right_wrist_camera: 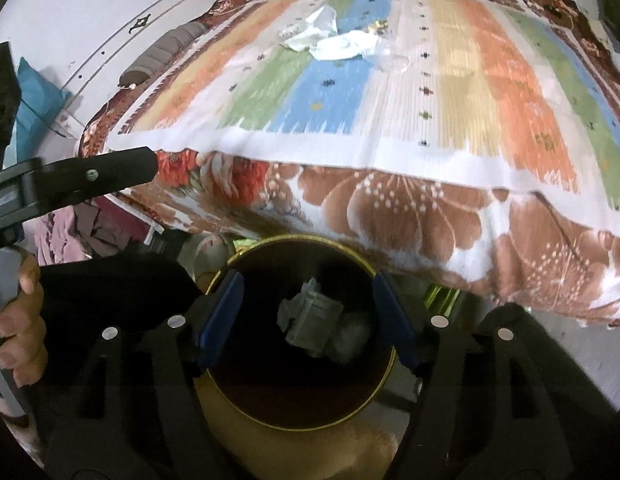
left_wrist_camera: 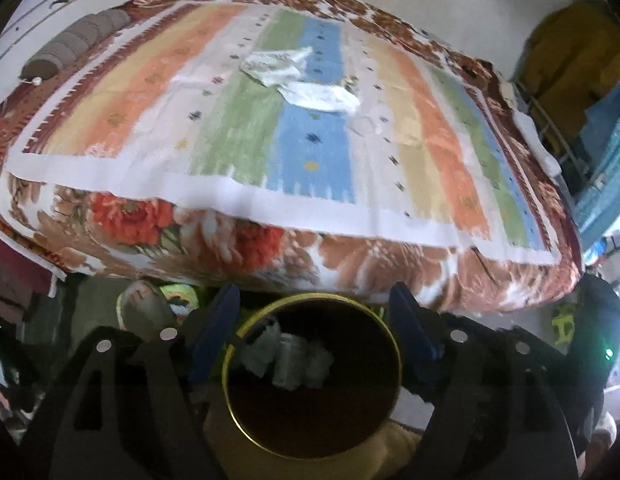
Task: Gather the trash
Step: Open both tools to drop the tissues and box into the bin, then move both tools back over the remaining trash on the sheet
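A dark round bin with a gold rim (left_wrist_camera: 237, 338) (right_wrist_camera: 294, 237) stands on the floor against the bed's near edge. Crumpled paper and wrappers (left_wrist_camera: 290, 360) (right_wrist_camera: 314, 320) lie inside it. My left gripper (left_wrist_camera: 314, 320) hangs open above the bin mouth, nothing between its blue pads. My right gripper (right_wrist_camera: 308, 312) is also open and empty over the same bin. On the striped cloth (left_wrist_camera: 230, 128) (right_wrist_camera: 390, 112) far across the bed lie white crumpled papers (left_wrist_camera: 322, 96) (right_wrist_camera: 342, 46) and a clear plastic piece (left_wrist_camera: 366, 124) (right_wrist_camera: 394, 60).
The left gripper's body (right_wrist_camera: 70, 180) and the hand holding it (right_wrist_camera: 18, 320) fill the right wrist view's left side. A grey bolster (left_wrist_camera: 70, 44) lies at the bed's far left. Hanging clothes (left_wrist_camera: 578, 48) and blue fabric (left_wrist_camera: 606, 160) stand at the right; a clothes pile (right_wrist_camera: 90, 232) sits under the bed.
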Available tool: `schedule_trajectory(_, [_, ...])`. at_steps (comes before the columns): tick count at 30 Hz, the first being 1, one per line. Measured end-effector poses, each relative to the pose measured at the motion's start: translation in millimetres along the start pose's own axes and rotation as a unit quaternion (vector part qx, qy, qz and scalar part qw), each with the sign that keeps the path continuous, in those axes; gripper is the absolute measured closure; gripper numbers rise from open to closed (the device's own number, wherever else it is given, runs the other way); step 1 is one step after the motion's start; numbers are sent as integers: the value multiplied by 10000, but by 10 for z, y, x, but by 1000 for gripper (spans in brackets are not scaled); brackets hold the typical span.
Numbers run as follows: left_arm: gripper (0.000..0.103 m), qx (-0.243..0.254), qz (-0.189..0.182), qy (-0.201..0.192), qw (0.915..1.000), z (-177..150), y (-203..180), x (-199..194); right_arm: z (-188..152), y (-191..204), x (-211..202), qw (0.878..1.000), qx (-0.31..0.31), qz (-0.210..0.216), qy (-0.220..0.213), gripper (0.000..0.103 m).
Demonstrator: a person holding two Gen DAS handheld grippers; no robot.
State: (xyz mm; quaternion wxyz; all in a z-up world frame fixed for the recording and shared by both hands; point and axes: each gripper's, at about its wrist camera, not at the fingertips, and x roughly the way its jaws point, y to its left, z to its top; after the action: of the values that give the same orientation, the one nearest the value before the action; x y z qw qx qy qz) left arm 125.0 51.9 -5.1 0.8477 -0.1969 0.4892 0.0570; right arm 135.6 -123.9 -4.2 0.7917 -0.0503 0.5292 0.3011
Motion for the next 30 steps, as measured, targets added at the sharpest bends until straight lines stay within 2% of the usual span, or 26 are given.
schedule_trajectory(3, [8, 27, 98, -213, 9997, 114, 23, -48, 82, -2, -27, 10000, -50, 0, -48, 18])
schedule_trajectory(5, [6, -12, 147, -300, 9994, 166, 30, -52, 138, -13, -50, 9999, -44, 42, -91, 13])
schedule_trajectory(7, [6, -38, 194, -216, 9996, 246, 27, -1, 193, -7, -72, 9998, -78, -19, -170, 9])
schedule_trajectory(10, [6, -142, 165, -216, 9995, 390, 35, 38, 265, -3, -89, 9996, -73, -51, -253, 9])
schedule_trajectory(16, [6, 48, 337, -593, 9977, 704, -10, 85, 522, -48, -120, 9981, -184, -238, -534, 9])
schedule_trajectory(20, [6, 38, 292, -636, 9975, 866, 12, 224, 694, -84, -93, 9972, -220, -320, -643, 9])
schedule_trajectory(24, [6, -353, 8, -544, 9979, 993, 112, 345, 883, -106, -77, 9952, -322, -416, -829, 9])
schedule_trajectory(30, [6, -692, -73, -669, 9953, 1138, 254, 469, 1116, -207, 19, 9930, -375, -597, -951, 9])
